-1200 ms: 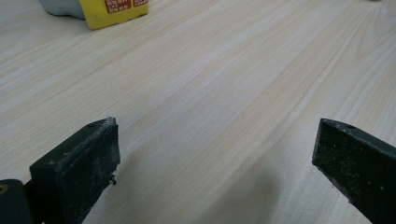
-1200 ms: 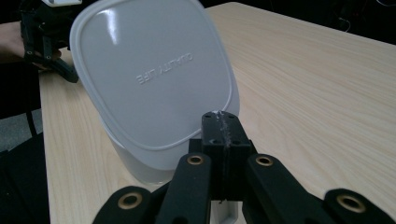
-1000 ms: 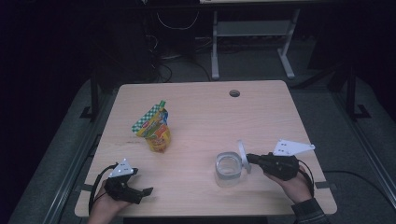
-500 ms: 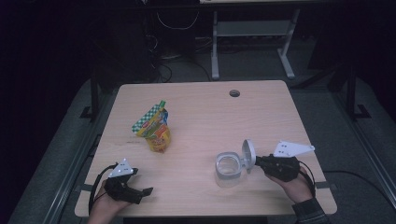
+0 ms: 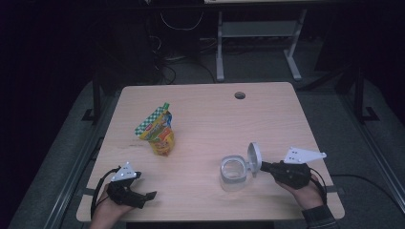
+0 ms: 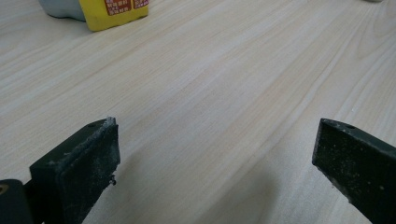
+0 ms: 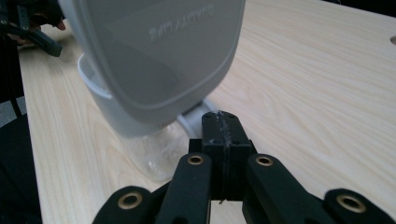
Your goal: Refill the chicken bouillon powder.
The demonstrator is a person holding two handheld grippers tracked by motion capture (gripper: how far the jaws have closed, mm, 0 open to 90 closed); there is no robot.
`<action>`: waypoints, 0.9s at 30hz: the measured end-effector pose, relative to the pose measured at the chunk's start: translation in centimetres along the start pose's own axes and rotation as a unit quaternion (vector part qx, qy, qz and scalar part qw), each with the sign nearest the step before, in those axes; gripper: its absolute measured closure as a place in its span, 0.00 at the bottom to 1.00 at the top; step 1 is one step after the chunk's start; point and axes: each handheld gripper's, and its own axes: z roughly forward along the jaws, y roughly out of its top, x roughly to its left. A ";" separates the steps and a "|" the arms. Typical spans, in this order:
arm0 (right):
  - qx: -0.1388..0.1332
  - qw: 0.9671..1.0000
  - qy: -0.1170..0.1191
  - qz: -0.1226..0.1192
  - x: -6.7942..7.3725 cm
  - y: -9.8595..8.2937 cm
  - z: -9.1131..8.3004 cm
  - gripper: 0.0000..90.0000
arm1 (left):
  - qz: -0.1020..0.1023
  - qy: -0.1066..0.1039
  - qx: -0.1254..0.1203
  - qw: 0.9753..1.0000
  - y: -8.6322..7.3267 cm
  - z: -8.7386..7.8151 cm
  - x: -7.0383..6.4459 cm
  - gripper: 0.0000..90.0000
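A pale wooden bench (image 5: 210, 119) carries everything, with a round cable hole (image 5: 239, 95) near its far edge, well beyond the fingers of both grippers. The snack bag (image 5: 156, 131), yellow and orange with a green chequered top, lies ahead of the left gripper (image 5: 143, 196) and well apart from it; in the left gripper view its yellow bottom edge (image 6: 114, 10) sits far in front of the fingers. That gripper rests at the near left corner with its fingers (image 6: 74, 168) spread wide, bare bench between them. The clear jar (image 5: 234, 173) stands just in front of the right gripper (image 5: 261, 166), its mouth open to the camera above. Its grey lid (image 5: 254, 155) stands tipped up on edge at the jar's right rim, right at the fingertips. In the right gripper view the fingers (image 7: 224, 133) are pressed together with their tips at the lid's lower edge (image 7: 154, 56), pinching it there as far as can be seen, the jar (image 7: 121, 116) just beyond them.
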 end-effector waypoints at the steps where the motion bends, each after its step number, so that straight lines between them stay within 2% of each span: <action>1: 0.001 1.000 -0.001 0.002 0.0 -0.2 -0.2 1.00 | -0.003 0.000 0.000 1.000 0.0 0.0 0.0 0.00; 5: 0.005 1.000 0.002 0.010 0.3 -0.8 -0.6 1.00 | -0.002 0.000 -0.001 1.000 0.1 0.0 0.0 0.00; 13: 0.020 1.000 0.021 -0.002 1.3 -1.0 0.0 1.00 | 0.001 -0.002 0.000 1.000 0.2 0.1 0.0 0.00; 19: 0.021 1.000 0.023 -0.002 1.1 -1.0 0.5 1.00 | 0.006 -0.001 0.005 1.000 0.2 0.2 0.0 0.00; 27: 0.020 1.000 0.016 -0.003 0.7 -0.7 0.8 1.00 | 0.005 -0.002 0.006 1.000 0.2 0.2 0.0 0.00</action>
